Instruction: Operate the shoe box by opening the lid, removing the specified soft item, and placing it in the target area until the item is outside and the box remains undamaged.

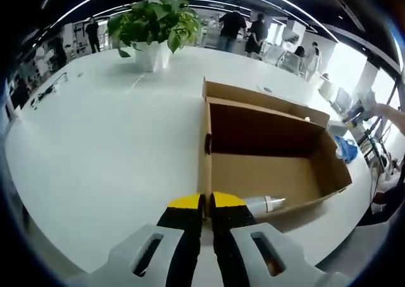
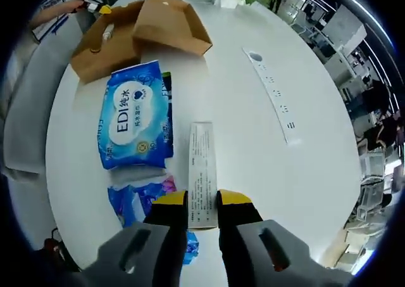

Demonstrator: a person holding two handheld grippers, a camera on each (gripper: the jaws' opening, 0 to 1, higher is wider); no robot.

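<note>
The brown shoe box (image 1: 266,173) lies open on the white table, its lid (image 1: 266,100) folded back. A white tube (image 1: 266,204) rests inside at the near wall. My left gripper (image 1: 205,201) is shut on the box's near corner wall. In the right gripper view the box (image 2: 95,56) and lid (image 2: 171,21) sit far left, where a hand holds the left gripper (image 2: 101,9) at the box's edge. A blue EDI wet-wipes pack (image 2: 134,116) lies outside the box. My right gripper (image 2: 202,198) is shut on a long white carton (image 2: 202,166) beside the pack.
A smaller blue packet (image 2: 136,198) lies by the right gripper's left jaw. A potted plant (image 1: 155,21) stands at the table's far side. A long white strip (image 2: 272,90) lies on the table to the right. People (image 1: 231,27) stand in the background.
</note>
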